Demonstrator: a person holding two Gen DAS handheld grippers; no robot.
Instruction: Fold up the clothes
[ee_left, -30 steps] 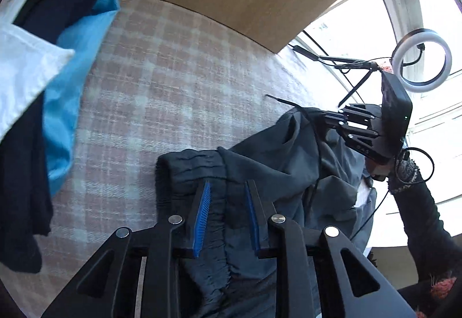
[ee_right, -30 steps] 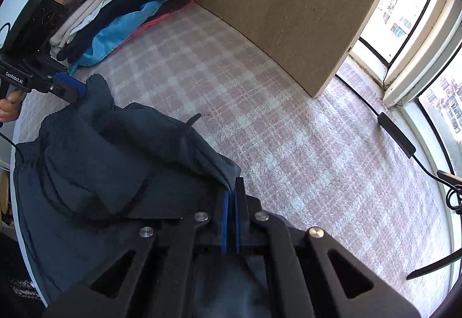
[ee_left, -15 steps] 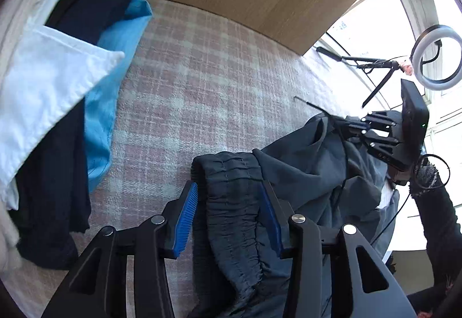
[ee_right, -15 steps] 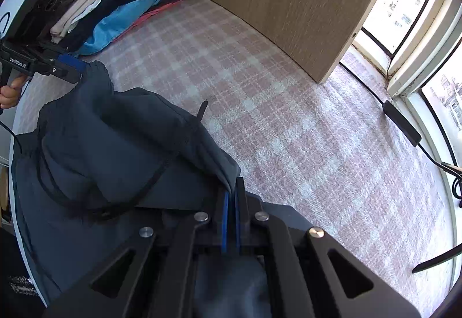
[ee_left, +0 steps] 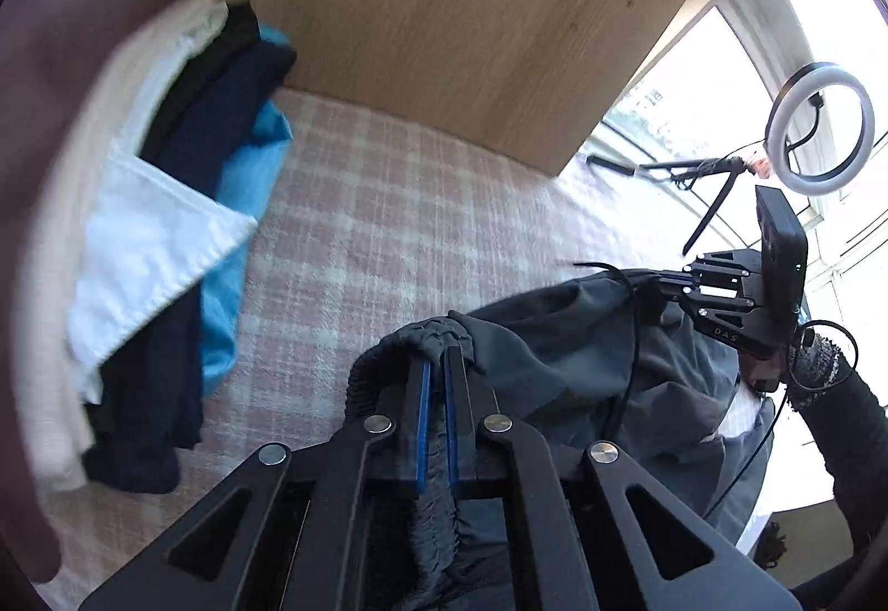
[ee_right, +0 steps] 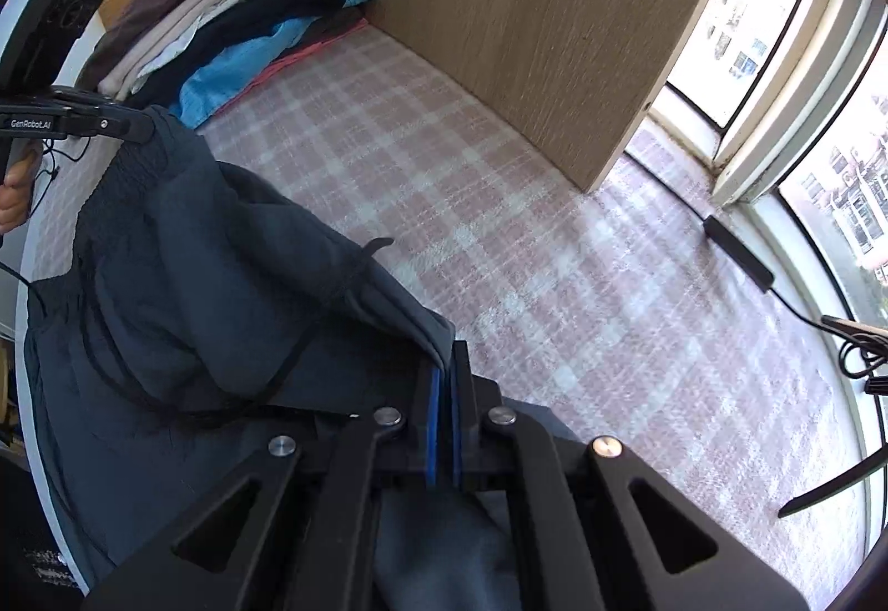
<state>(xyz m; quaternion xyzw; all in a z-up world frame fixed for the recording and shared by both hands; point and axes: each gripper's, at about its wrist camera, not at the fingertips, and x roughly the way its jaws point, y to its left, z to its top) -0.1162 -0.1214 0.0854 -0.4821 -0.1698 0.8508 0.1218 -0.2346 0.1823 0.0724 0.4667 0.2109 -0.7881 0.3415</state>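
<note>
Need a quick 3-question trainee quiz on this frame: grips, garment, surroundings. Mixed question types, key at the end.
1. True or false: the left gripper is open above the dark grey trousers.
2. Which part of the trousers is between the left gripper's fingers? A) drawstring tip B) gathered elastic waistband C) nothing
3. Fill in: the right gripper is shut on a fold of the ____.

Key
1. False: it is shut on them.
2. B
3. trousers; the stack of folded clothes lies apart, by the wooden panel on the plaid cover.
</note>
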